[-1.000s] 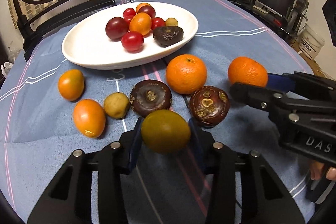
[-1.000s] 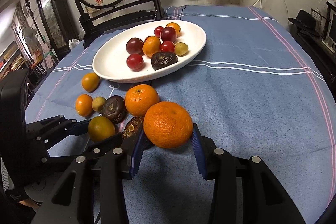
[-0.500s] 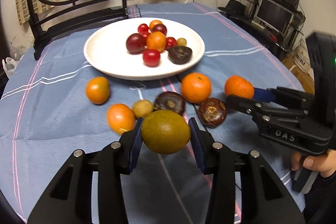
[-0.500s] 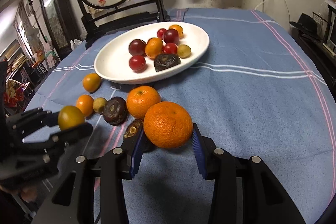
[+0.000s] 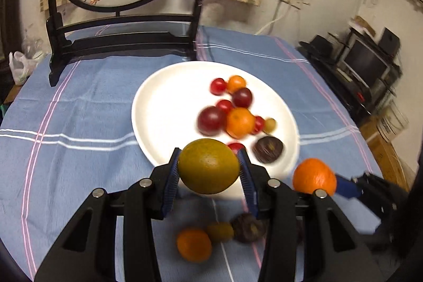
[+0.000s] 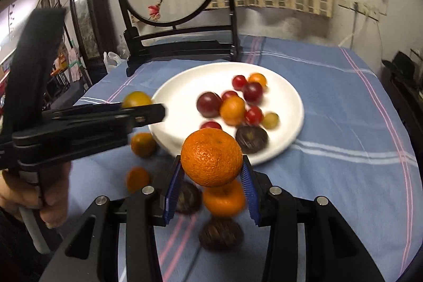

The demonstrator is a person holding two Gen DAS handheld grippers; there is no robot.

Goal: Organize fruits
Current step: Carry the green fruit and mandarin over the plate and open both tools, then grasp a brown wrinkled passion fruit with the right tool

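Observation:
My left gripper (image 5: 208, 171) is shut on an olive-green round fruit (image 5: 208, 166), lifted above the near rim of the white plate (image 5: 164, 107). My right gripper (image 6: 211, 173) is shut on an orange mandarin (image 6: 211, 157), raised over the cloth just short of the white plate (image 6: 290, 97). Several red, dark and orange fruits lie on the right half of the plate. In the right wrist view the left gripper (image 6: 148, 110) reaches in from the left with the green fruit (image 6: 136, 99). In the left wrist view the mandarin (image 5: 314, 177) hangs at the right.
Loose fruits stay on the blue cloth under the grippers: a mandarin (image 6: 224, 198), two dark wrinkled fruits (image 6: 220, 233), small orange ones (image 6: 143, 144). A black chair (image 5: 119, 33) with a round painted panel stands behind the table. A hand (image 6: 50, 205) holds the left gripper.
Both grippers have risen and moved forward toward the plate, each carrying its fruit. The loose fruits on the cloth now lie below and behind the fingers.

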